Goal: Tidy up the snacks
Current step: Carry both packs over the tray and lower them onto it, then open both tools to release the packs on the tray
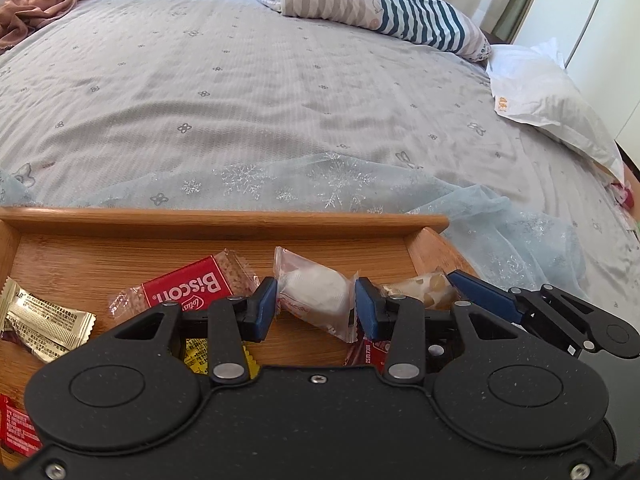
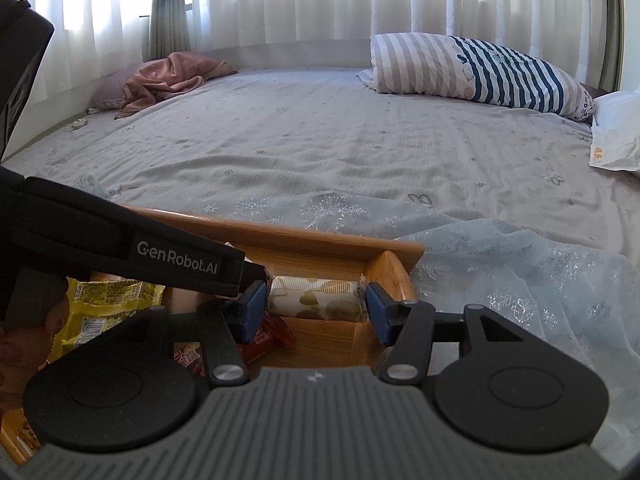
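Grippers over the wooden tray (image 1: 224, 222): left gripper (image 1: 316, 300) pinches a white-filled packet (image 1: 316, 292), right gripper (image 2: 316, 308) pinches a patterned snack bar (image 2: 316, 296)

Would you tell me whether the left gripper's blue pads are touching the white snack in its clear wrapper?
Touching. The left wrist view shows the left gripper with both blue pads pressed against the ends of the white snack in its clear wrapper.

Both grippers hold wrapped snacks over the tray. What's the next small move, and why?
Probably ease the right gripper open: its fingers hold the patterned snack low inside the wooden tray, by its right corner, over bare wood, so it should drop in cleanly.
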Demonstrator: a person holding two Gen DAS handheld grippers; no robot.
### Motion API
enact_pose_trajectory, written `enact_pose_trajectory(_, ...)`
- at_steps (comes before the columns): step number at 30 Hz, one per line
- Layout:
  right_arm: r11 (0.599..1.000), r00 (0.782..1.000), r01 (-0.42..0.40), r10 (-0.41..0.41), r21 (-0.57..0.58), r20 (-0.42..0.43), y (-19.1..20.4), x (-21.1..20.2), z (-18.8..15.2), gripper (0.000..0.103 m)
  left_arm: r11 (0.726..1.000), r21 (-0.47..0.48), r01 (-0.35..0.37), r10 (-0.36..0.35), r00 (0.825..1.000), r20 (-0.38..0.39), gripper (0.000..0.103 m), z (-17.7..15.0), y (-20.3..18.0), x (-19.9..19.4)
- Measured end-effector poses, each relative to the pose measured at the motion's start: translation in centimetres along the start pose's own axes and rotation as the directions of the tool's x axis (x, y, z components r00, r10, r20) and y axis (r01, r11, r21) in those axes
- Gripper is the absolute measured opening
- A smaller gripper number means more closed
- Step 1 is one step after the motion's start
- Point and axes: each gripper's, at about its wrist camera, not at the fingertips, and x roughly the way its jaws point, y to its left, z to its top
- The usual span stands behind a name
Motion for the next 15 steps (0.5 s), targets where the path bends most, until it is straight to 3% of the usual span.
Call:
enact_pose_trajectory(11, 1.000, 1.000, 0.010, -0.010, -0.004, -0.018, 0.24, 0.56, -0.06, 0.060, 1.000, 0.017, -0.012, 0.011, 1.000, 0.014, 0.043, -0.16, -0.12, 0.14)
enact_pose_trajectory(15, 1.000, 1.000, 0.015, -0.015, -0.008, -0.017, 0.37, 0.60, -0.12, 0.061, 0.999, 0.026, -0.023, 0.022, 1.000, 0.014, 0.051, -0.18, -0.02, 0.01)
